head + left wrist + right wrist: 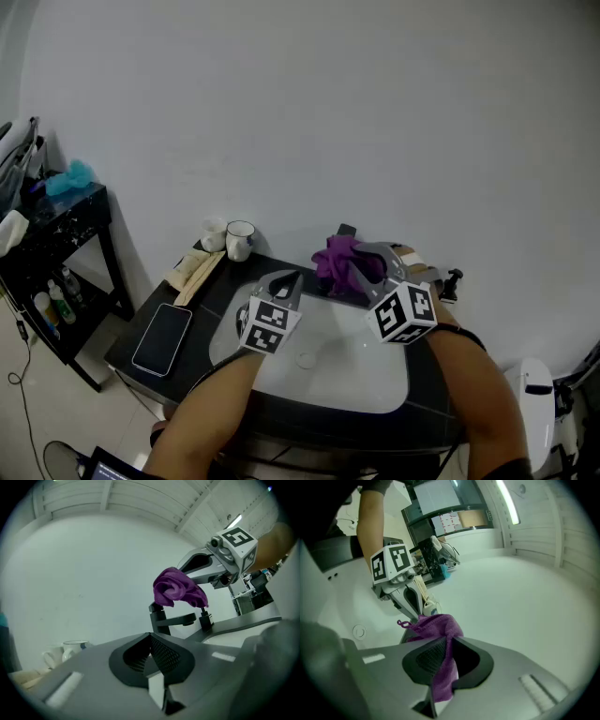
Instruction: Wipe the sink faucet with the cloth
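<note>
A purple cloth [342,261] is pinched in my right gripper [359,269] at the back of the white sink [370,370]. In the left gripper view the cloth [178,588] hangs at the top of the black faucet [161,618], its lower edge touching or just above it. In the right gripper view the cloth [437,625] runs down between the shut jaws of the right gripper [443,667]. My left gripper [284,281] hovers over the sink's left side, a little left of the faucet, its jaws shut on nothing [151,656]. Most of the faucet is hidden behind the cloth in the head view.
On the black counter [211,295] to the left lie a phone [162,337], a tan bag [195,272] and two white mugs [240,240]. A black shelf [56,272] with bottles stands at far left. The wall rises close behind the faucet. The sink drain [359,631] shows below.
</note>
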Motion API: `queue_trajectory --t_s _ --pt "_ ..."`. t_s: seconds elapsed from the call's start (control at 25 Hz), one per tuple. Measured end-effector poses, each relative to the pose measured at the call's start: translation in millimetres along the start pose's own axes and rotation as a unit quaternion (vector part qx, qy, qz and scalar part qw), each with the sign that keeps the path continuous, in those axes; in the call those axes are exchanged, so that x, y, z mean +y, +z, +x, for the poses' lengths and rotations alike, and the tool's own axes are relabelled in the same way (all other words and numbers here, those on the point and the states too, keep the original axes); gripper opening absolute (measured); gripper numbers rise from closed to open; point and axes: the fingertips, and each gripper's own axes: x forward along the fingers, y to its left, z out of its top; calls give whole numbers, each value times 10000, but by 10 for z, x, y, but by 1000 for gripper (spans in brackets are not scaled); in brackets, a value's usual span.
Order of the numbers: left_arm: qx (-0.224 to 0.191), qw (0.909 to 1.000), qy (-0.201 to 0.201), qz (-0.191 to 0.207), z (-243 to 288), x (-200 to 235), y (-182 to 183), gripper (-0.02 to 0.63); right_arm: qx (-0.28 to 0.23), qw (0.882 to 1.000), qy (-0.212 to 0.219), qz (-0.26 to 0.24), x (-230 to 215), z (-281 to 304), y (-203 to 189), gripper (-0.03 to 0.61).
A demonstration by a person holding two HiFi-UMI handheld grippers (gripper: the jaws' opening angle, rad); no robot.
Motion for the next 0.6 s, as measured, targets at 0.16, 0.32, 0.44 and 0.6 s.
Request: queue_trajectory --t_s 0.16,0.32,0.44,0.6 --pt "24 9998 152 -152 -138 34 32 18 -200 9997 47 -108 125 -221 143 43" --pt "76 9993 293 -235 -205 94 3 18 -150 9996 134 -205 294 -209 137 43" --pt "89 9988 345 -335 -218 123 -10 18 34 9995 239 -191 377 -76 27 43" --pt "28 9987 296 -409 -186 118 14 18 252 9989 406 41 481 119 -178 43"
